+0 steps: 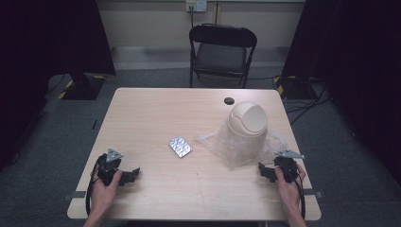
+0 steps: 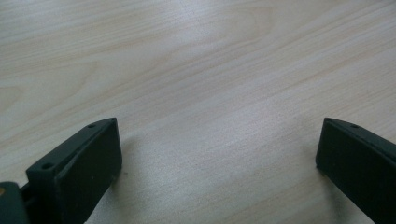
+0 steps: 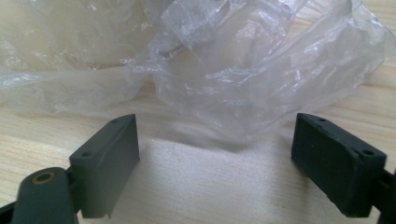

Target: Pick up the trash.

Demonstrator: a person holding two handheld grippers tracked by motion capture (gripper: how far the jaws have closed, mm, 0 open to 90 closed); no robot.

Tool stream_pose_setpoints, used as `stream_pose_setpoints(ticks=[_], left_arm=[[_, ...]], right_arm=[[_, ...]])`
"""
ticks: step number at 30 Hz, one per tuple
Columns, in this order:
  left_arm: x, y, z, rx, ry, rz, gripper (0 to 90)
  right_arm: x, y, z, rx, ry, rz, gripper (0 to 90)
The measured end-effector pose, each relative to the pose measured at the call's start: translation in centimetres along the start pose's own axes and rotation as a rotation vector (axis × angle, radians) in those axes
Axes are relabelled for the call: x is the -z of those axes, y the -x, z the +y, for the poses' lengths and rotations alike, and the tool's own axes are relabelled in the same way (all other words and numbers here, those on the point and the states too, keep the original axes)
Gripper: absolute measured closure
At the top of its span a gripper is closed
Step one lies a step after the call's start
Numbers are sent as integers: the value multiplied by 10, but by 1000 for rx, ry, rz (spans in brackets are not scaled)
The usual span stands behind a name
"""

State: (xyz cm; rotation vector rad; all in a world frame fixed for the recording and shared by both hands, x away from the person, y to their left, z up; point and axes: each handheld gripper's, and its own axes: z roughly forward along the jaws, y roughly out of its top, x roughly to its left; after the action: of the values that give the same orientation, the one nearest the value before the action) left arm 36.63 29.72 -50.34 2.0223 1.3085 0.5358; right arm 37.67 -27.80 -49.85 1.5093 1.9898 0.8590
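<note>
A small beige bin [image 1: 247,119] with a domed swing lid stands right of the table's middle, with a clear plastic bag [image 1: 222,142] crumpled around its base. A silver blister pack [image 1: 180,147] lies flat near the table's middle. My left gripper [image 1: 134,174] rests low at the front left, open, with bare wood between its fingers [image 2: 88,163]. At the front right my right gripper [image 1: 263,171] is open too, pointing at the bag [image 3: 261,70], whose crinkled film lies just beyond its fingers [image 3: 109,158].
The wooden table [image 1: 156,113] has a black round cap [image 1: 229,100] near its far edge. A black folding chair [image 1: 222,52] stands behind the table. Cables and taped stands lie on the grey floor at both sides.
</note>
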Motion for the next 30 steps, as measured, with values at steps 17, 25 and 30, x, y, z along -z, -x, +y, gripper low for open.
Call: stream_pose_setpoints(ticks=[17, 25, 30], left_arm=[[0, 0, 0, 0, 1, 0, 0], [0, 0, 0, 1, 0, 0, 0], [0, 0, 0, -1, 0, -2, 0]], right_arm=[[27, -12, 13, -1, 51, 150, 232], [48, -22, 27, 59, 97, 201, 257], [60, -32, 46, 90, 150, 255, 213]])
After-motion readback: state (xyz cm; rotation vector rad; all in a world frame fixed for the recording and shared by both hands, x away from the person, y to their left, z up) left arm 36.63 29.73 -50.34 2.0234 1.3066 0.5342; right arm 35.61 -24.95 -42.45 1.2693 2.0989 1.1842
